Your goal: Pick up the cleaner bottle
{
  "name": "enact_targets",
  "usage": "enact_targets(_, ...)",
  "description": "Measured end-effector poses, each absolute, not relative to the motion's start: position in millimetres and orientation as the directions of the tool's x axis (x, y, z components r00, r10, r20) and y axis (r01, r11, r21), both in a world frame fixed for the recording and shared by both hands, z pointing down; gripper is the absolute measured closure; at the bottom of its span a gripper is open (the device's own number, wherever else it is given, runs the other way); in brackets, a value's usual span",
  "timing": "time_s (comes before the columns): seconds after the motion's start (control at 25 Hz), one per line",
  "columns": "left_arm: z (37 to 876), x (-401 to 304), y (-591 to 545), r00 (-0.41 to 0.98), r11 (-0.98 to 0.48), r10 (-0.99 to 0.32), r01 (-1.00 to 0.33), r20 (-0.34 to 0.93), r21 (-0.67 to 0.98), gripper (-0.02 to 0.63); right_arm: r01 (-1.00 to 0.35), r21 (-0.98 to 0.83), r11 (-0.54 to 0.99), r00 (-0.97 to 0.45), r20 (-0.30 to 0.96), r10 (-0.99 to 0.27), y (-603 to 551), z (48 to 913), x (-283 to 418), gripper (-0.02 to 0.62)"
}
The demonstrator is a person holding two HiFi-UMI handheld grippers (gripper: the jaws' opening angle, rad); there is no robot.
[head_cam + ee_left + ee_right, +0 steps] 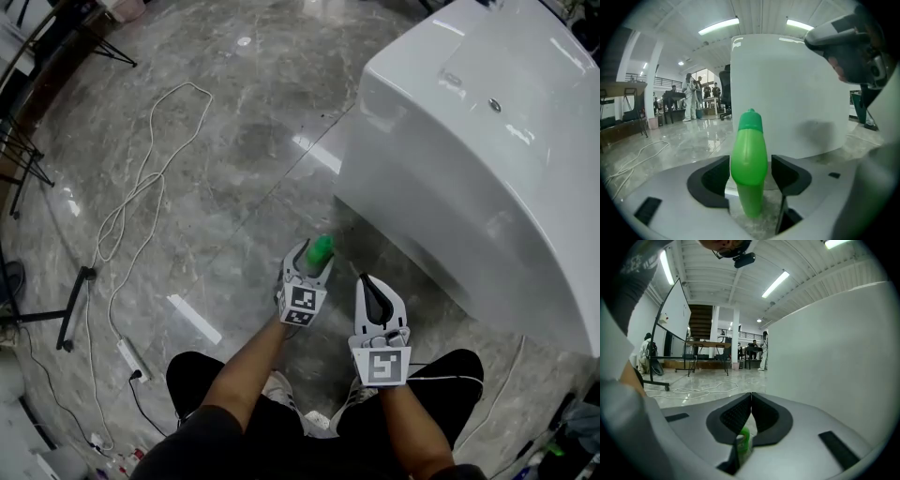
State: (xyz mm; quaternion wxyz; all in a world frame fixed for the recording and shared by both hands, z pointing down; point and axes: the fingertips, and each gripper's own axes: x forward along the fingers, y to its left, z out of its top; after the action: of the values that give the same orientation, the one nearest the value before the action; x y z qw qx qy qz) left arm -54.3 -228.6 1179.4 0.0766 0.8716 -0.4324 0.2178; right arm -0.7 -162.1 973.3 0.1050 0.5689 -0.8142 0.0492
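The cleaner bottle [749,164] is bright green with a darker green cap and stands upright on the marble floor, close to the white tub. My left gripper [750,172] is open around it. The bottle's body sits between the two black pads, with a thin gap on each side. In the head view the bottle's top [321,248] shows just beyond the left gripper [307,272]. My right gripper [373,292] is beside it to the right, shut and holding nothing. In the right gripper view the right gripper [751,397] has its pads touching, and a bit of the green bottle [743,439] shows low behind them.
A large white tub [487,141] rises at the right, right beyond both grippers. A white cable [141,187] snakes over the floor at the left to a power strip [131,359]. A black stand foot [75,305] lies at far left. My legs and shoes fill the bottom.
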Motion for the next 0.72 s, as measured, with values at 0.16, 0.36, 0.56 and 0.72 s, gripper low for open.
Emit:
enact_targets(0.16,1192.1,-45.3,-239.0,0.541,-0.624,-0.707,-0.781,0.456,-0.041,0.34,-0.936,0.076,0.344,-0.319,0.231,-0.919,-156.9,974.4,9.6,0.578)
enact_targets(0.36,1202.3,-39.3,-250.1,0.542,-0.642,-0.681,-0.765,0.493,-0.047,0.347,-0.935,0.108,0.338,-0.306,0.239,-0.922,-154.3,974.2,19.4,0.578)
enact_targets(0.56,1204.1,-34.7,-251.5,0.546,-0.648,-0.676,-0.76,0.495,-0.047,0.416,-0.936,0.122,0.331,-0.292,0.256,-0.922,-150.9,978.2,26.3,0.578)
enact_targets(0.72,1203.5,-35.2,-255.1,0.547,-0.641,-0.677,-0.767,0.493,-0.029,0.42,-0.939,0.108,0.328,-0.291,0.263,-0.92,-151.4,983.1,26.8,0.578)
